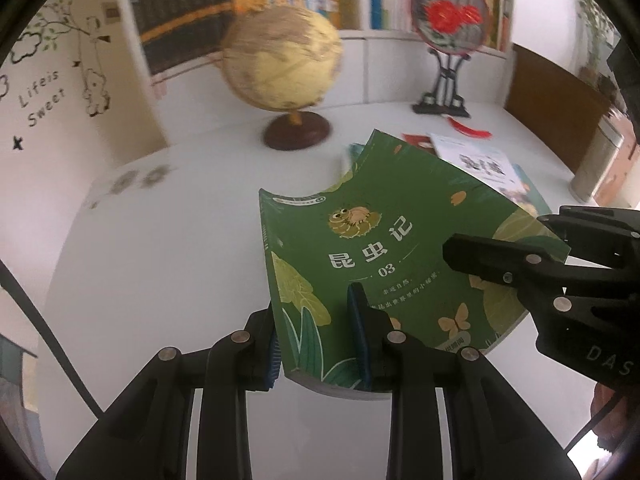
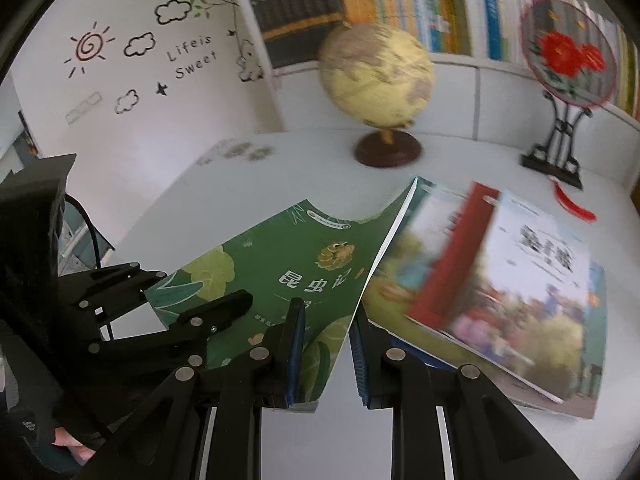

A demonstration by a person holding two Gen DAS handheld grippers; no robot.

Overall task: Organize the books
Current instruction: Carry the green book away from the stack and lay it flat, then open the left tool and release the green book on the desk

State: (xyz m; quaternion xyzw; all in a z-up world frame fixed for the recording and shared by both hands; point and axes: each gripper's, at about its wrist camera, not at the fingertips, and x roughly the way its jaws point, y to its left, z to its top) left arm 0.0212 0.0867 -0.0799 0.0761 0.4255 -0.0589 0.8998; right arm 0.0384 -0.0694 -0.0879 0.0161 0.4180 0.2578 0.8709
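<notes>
A green paperback with a cartoon insect on its cover hangs above the white table, bowed in the middle. My left gripper is shut on its lower left corner, blue pads pressing both faces. My right gripper is shut on the book's right edge. In the right wrist view the green paperback runs left from my right gripper, and my left gripper clamps its far corner. Several other books lie flat, overlapping, on the table to the right.
A cream globe on a brown base and a round red-flower fan on a black stand occupy the back of the table. Behind them a white bookshelf is packed with upright books. A metal canister sits at the far right.
</notes>
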